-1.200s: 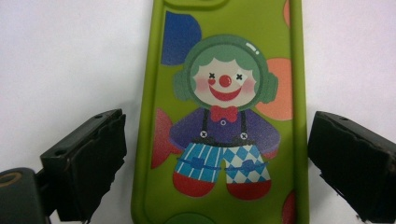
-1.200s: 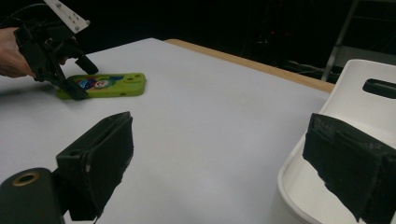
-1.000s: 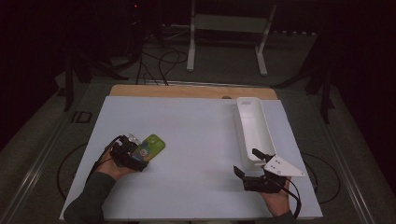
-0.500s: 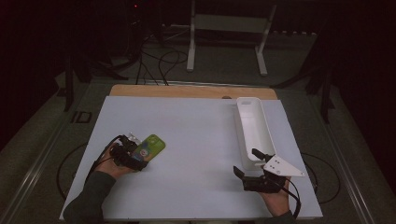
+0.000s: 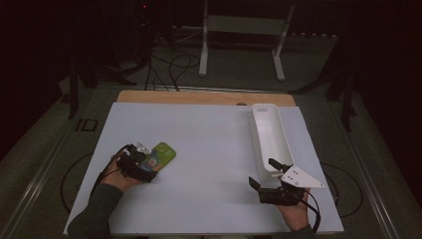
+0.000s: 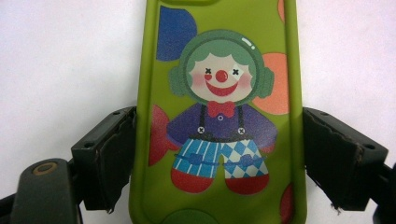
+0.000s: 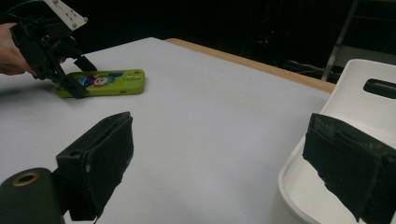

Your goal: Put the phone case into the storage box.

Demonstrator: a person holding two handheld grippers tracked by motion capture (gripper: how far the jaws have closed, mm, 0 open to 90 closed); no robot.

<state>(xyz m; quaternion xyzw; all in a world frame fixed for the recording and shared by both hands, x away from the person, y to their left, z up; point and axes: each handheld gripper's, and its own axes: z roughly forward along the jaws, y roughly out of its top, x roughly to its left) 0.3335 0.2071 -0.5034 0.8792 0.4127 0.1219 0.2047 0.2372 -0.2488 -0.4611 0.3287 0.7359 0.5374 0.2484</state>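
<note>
Green phone case (image 6: pixel 219 116) lay flat on the white table (image 5: pixel 209 144), near its left front. Left gripper (image 5: pixel 144 164) straddled the case's lower end, jaws apart: one touching its edge, the other just clear. Right gripper (image 5: pixel 263 174) idled with jaws wide apart beside the white tray (image 5: pixel 271 134). Likely step: grasping the case. Best to centre first, then close squarely on both long edges.

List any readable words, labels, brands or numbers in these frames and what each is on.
None can be read anywhere.
The green phone case between the jaws of the left hand-held gripper carries a clown picture, no lettering.
The white bin shows no print.
</note>
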